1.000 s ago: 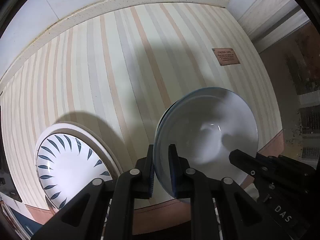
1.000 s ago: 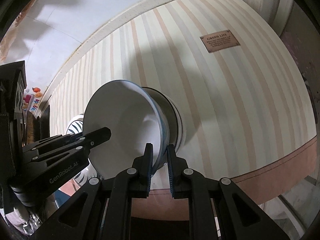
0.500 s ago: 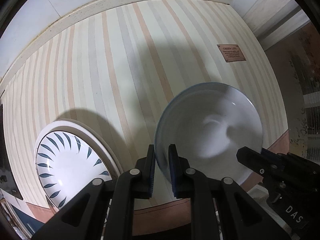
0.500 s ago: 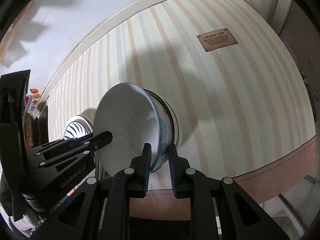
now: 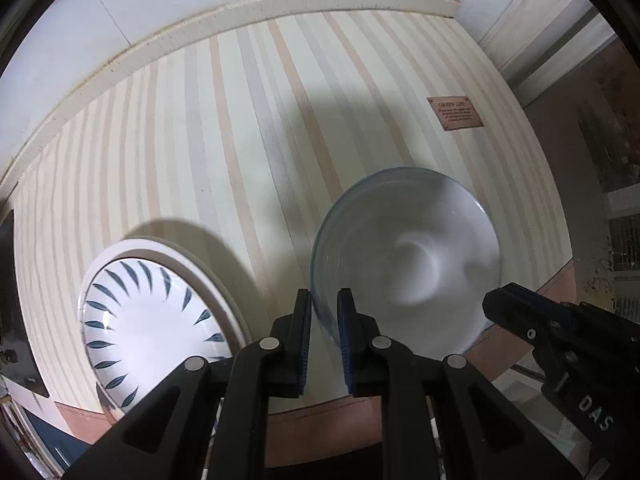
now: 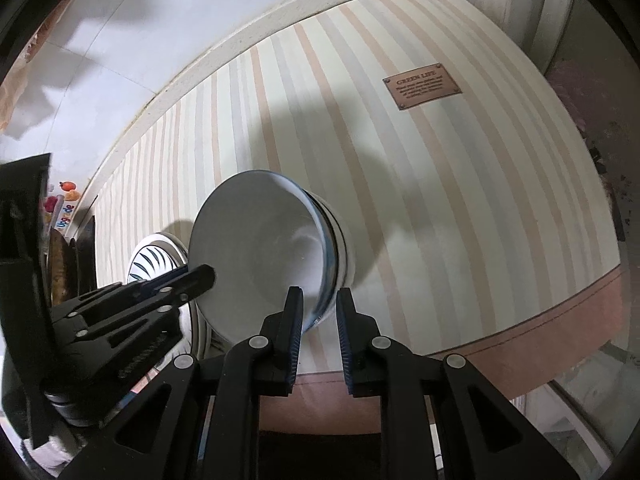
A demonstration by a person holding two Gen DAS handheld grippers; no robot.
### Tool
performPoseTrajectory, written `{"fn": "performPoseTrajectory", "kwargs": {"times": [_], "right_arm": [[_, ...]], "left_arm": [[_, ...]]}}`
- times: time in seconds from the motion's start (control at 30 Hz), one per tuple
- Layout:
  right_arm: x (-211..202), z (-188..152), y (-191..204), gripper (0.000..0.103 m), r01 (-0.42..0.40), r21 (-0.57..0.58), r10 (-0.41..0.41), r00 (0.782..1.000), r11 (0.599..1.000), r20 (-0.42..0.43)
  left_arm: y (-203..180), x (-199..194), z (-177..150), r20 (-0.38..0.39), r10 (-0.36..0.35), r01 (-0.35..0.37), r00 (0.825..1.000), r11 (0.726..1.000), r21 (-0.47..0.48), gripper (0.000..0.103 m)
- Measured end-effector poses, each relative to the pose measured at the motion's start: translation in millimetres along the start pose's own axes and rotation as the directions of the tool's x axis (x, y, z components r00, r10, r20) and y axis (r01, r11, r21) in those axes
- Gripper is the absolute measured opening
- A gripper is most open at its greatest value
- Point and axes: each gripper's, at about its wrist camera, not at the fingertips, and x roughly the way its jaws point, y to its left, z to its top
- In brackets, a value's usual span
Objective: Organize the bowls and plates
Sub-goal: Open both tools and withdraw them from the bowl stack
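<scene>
A white bowl with a blue rim (image 5: 408, 264) sits nested in another bowl on the striped tablecloth; in the right wrist view the top bowl (image 6: 256, 256) shows above the lower bowl (image 6: 344, 248). My left gripper (image 5: 324, 316) is shut on the top bowl's near rim. My right gripper (image 6: 318, 312) has its jaws a little apart around the opposite rim, not pressing it. A white plate with blue leaf marks (image 5: 152, 320) lies to the left, stacked on a larger white plate; it also shows in the right wrist view (image 6: 154, 256).
The striped tablecloth (image 5: 248, 148) has a brown label (image 5: 456, 114) at the far right and a brown hem along the near table edge (image 6: 540, 336). A white wall (image 5: 200, 0) runs behind. Clutter and a dark object (image 6: 24, 216) stand at the left.
The top bowl has come down from a tilt to sit level in the lower bowl. My right gripper's jaws have opened off its rim. The left gripper still holds it.
</scene>
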Motion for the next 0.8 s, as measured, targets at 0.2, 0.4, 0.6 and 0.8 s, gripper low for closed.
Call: {"fn": "performPoseTrajectory", "kwargs": {"times": [0.2,0.4,0.6,0.8], "right_arm": [[-32.1,-16.4,3.3,0.040,0.050,-0.025,-0.048,0.996,0.998,0.070],[-85.8,-41.5,15.0,0.067,0.093,-0.064,-0.080,0.980,0.994,0.182],[-141.9,-70.7,31.0,0.086,0.148,-0.108,-0.111,0.949,0.983,0.294],[-181.1,-97.5,45.0,0.089,0.168,-0.130,-0.112,0.927,0.977,0.359]], "left_arm": [[2.3,-41.1,-17.1,0.075,0.014,-0.014,0.997,1.000,0.010,0.012],[1.1,-93.1,-37.4,0.184,0.009,-0.013,0.983,1.000,0.019,0.027],[-4.7,-135.0,-56.6,0.272,-0.010,-0.002,0.962,0.999,0.043,0.082],[-6.1,-158.3,-69.8,0.324,-0.014,0.002,0.946,0.999,0.036,0.084]]}}
